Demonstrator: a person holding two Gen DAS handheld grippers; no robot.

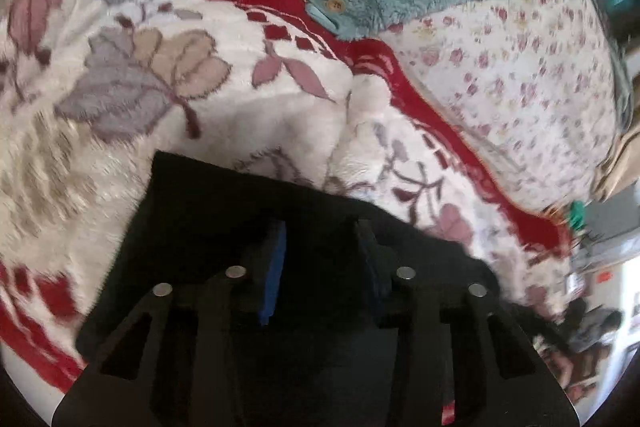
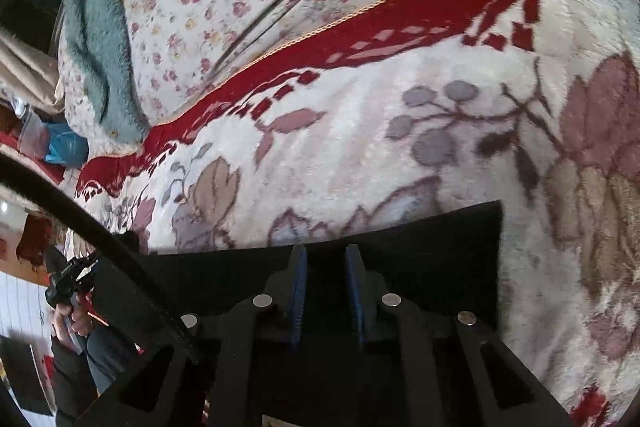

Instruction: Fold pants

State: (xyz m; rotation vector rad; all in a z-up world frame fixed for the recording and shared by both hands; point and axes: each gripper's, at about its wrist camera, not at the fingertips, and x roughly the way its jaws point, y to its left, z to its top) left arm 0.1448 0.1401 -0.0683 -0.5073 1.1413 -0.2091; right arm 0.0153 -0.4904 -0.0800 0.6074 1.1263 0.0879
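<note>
Your left gripper (image 1: 320, 247) and right gripper (image 2: 326, 267) both hover parted, gripping nothing, over the black pants (image 1: 208, 227), which lie flat on the floral blanket (image 1: 140, 75), each placed, probably, to seize an edge for folding

The pants (image 1: 208, 211) are plain black cloth, lying on a plush floral blanket (image 1: 120, 87) with a red border. In the left wrist view a squared corner points up and left, its straight edge slanting down to the right across the blanket. In the right wrist view the pants (image 2: 440, 247) show a square right-hand corner; the edge runs leftward.
</note>
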